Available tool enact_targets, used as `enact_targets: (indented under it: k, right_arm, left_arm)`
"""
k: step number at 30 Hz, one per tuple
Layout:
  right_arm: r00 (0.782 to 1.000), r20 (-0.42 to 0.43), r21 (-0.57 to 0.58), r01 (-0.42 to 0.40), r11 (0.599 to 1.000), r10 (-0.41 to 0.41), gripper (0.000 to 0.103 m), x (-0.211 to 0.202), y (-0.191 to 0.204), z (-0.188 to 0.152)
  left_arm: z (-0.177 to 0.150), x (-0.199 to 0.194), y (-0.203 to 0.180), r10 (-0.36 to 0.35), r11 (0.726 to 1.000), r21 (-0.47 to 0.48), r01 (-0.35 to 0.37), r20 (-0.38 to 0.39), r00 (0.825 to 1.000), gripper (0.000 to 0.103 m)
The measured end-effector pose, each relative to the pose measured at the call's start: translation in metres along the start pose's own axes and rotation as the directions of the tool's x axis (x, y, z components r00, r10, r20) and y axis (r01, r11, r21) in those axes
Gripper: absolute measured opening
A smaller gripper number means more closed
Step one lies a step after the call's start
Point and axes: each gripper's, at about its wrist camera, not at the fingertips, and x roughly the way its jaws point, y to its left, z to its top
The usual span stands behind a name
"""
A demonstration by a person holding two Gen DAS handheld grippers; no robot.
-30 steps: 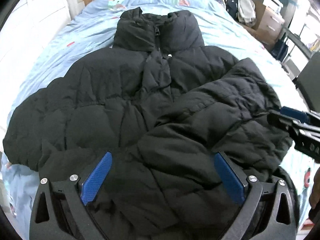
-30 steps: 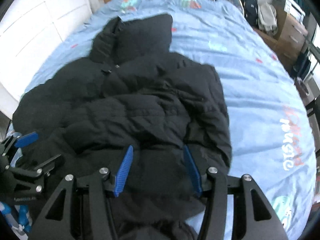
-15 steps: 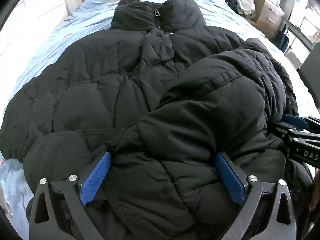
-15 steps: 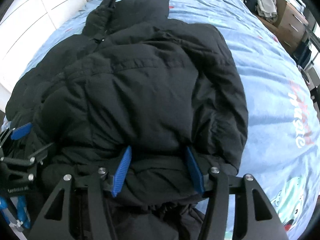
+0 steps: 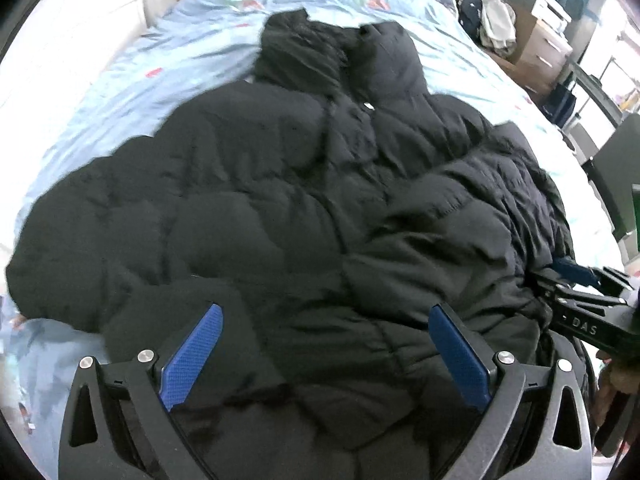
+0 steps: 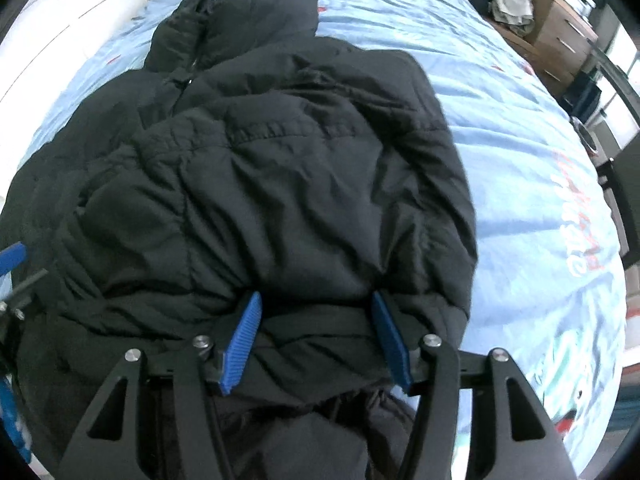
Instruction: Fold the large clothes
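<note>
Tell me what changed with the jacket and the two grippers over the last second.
Both cameras swept in close over the black puffer jacket, then eased back a little. The folded-over right side shifted slightly. Neither hand-held gripper took hold or let go: the left hand-held gripper stays wide open over the hem, and the right hand-held gripper stays partly closed with fabric bunched between its fingers. The jacket remains on the blue bedsheet.
</note>
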Motion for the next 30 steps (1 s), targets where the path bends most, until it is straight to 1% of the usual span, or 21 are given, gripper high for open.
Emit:
enact_targets:
  k: [4,9,13,20,23,30]
  right_arm:
    - [1.000,0.007,0.026,0.009,1.000,-0.009,0.056,-0.016,0.001,-0.004]
    - [1.000,0.020,0.045,0.017,0.999,-0.018,0.056,-0.039,0.008,-0.012]
    - [0.999,0.046,0.046,0.018,0.999,-0.020,0.056,-0.058,0.015,-0.016]
    - [0.996,0.087,0.044,0.004,0.999,-0.008,0.056,-0.084,0.043,-0.019]
    - [0.995,0.100,0.026,-0.004,1.000,0.001,0.056,-0.092,0.060,-0.018]
    - [0.995,0.101,-0.018,-0.015,1.000,0.017,0.056,-0.097,0.094,-0.015]
  left_arm:
    - [0.002,-0.015,0.020,0.043,0.999,-0.019,-0.042,0.021,0.999,0.101]
    - [-0.001,-0.035,0.041,0.051,0.997,-0.061,-0.048,0.045,0.998,0.101]
    - [-0.004,-0.053,0.057,0.052,0.995,-0.091,-0.045,0.072,0.996,0.101]
    - [-0.011,-0.081,0.090,0.078,0.987,-0.148,-0.061,0.111,0.991,0.101]
    - [-0.013,-0.091,0.107,0.102,0.982,-0.172,-0.079,0.126,0.987,0.101]
    - [-0.022,-0.102,0.145,0.141,0.967,-0.230,-0.107,0.137,0.981,0.101]
